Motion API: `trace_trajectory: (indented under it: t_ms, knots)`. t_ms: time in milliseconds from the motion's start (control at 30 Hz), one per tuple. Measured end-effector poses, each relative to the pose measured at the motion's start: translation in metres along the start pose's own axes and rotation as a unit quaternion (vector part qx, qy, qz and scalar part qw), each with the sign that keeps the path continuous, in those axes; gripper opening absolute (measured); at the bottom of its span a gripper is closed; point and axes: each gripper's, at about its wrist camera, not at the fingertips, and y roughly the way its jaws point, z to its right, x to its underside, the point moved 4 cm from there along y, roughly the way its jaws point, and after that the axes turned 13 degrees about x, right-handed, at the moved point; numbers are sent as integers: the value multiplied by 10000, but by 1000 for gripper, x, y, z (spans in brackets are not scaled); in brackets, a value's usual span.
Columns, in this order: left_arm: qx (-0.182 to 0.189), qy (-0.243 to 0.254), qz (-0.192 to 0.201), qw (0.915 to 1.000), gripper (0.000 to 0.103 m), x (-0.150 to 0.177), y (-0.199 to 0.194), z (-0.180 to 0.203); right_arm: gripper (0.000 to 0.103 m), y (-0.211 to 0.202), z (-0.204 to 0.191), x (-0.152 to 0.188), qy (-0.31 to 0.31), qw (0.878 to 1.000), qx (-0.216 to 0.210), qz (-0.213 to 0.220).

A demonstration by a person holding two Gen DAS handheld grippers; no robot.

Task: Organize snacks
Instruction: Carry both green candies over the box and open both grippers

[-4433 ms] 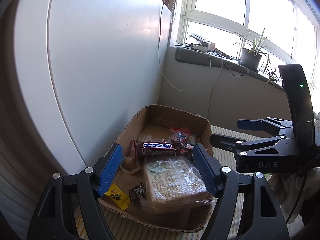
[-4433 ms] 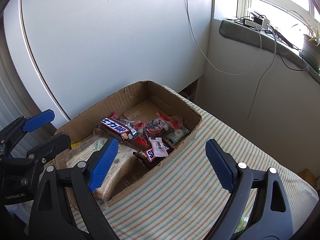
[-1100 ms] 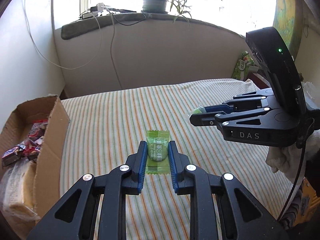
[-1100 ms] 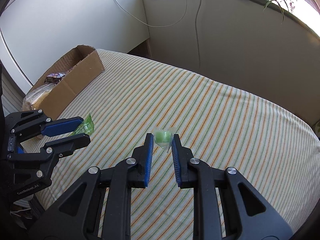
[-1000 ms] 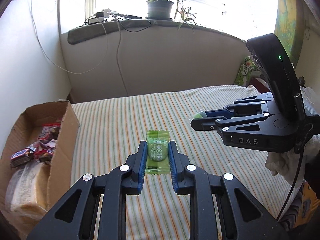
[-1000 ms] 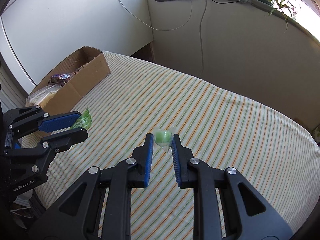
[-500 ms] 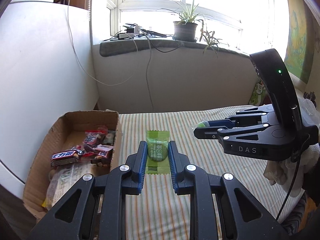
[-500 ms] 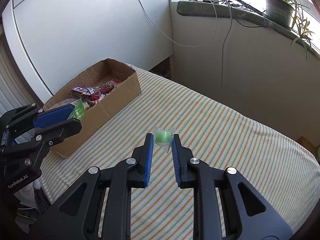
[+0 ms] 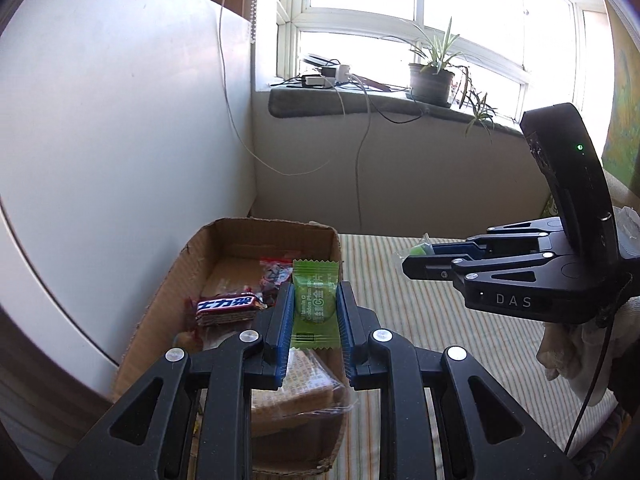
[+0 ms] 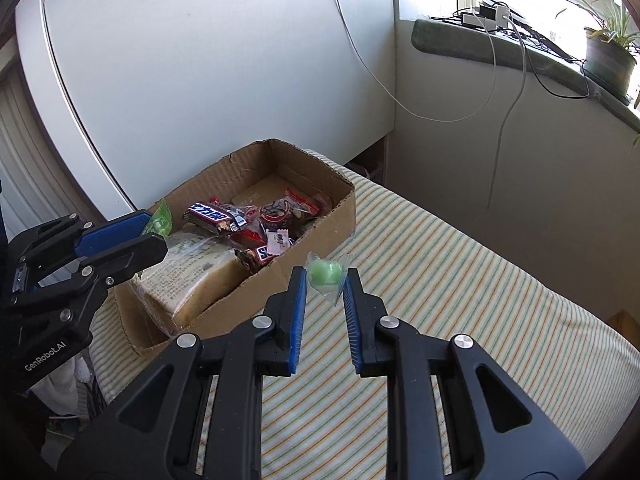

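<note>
My left gripper (image 9: 313, 294) is shut on a flat green candy packet (image 9: 314, 307), held above the near end of an open cardboard box (image 9: 168, 292). In the right wrist view that left gripper (image 10: 158, 232) hovers over the box (image 10: 320, 232) with the green packet (image 10: 161, 218) sticking out. My right gripper (image 10: 325, 276) is shut on a small clear-wrapped green candy (image 10: 326, 274), held over the striped cloth just beside the box's right wall. The box holds a dark chocolate bar (image 10: 214, 214), red-wrapped sweets (image 10: 286, 210) and a wrapped biscuit block (image 10: 192, 270).
The box sits at the left edge of a striped mattress (image 10: 460, 280) against a white cabinet (image 10: 200, 60). A windowsill with a power strip (image 9: 324, 78), hanging cables and a potted plant (image 9: 432, 76) runs along the back wall. A cloth-covered hand (image 9: 576, 356) holds the right gripper (image 9: 416, 258).
Both grippers have swung left, each still gripping its green candy. The box has come from the left edge toward the centre of both views, and the left gripper now hangs over it.
</note>
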Motion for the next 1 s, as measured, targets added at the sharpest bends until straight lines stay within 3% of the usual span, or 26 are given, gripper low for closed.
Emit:
trace_trajectory:
  t_ms: [533, 1000]
  knots:
    - [-335, -311, 44, 9989, 20, 5, -9, -44, 19, 35, -65, -32, -340, 9990, -306, -13]
    - [-393, -391, 44, 9985, 21, 6, -9, -55, 19, 51, -81, -32, -394, 9984, -403, -70]
